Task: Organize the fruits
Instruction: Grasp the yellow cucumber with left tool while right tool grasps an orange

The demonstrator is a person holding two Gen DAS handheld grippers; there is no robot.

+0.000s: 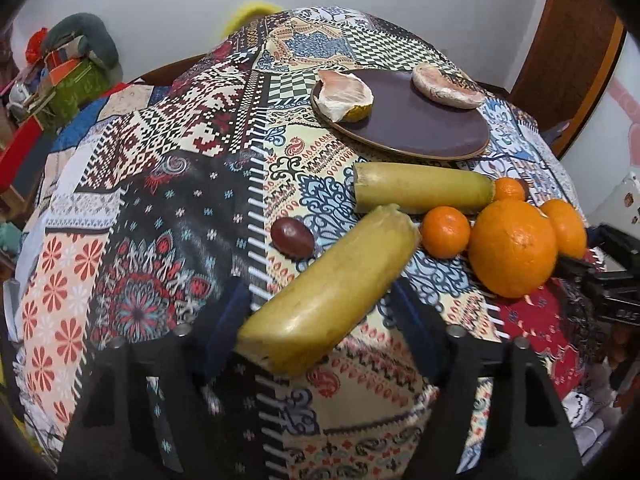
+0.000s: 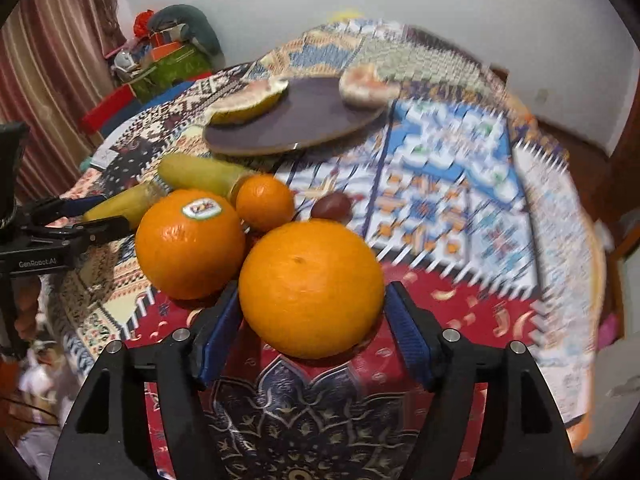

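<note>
Patchwork cloth is covering the surface [image 1: 160, 200], with white wall behind and cluttered boxes [image 1: 68, 80] sitting at ten o'clock. Left tongs [image 1: 324, 320] are closing on a banana piece [image 1: 328, 292], pads pressing its sides; a grape [image 1: 292, 237] is lying just beyond. Right tongs [image 2: 312, 320] are gripping a large orange [image 2: 311, 288], a stickered orange [image 2: 190, 244] resting beside it. At twelve o'clock, a dark plate [image 1: 416, 128] is carrying two peeled citrus halves [image 1: 344, 96].
</note>
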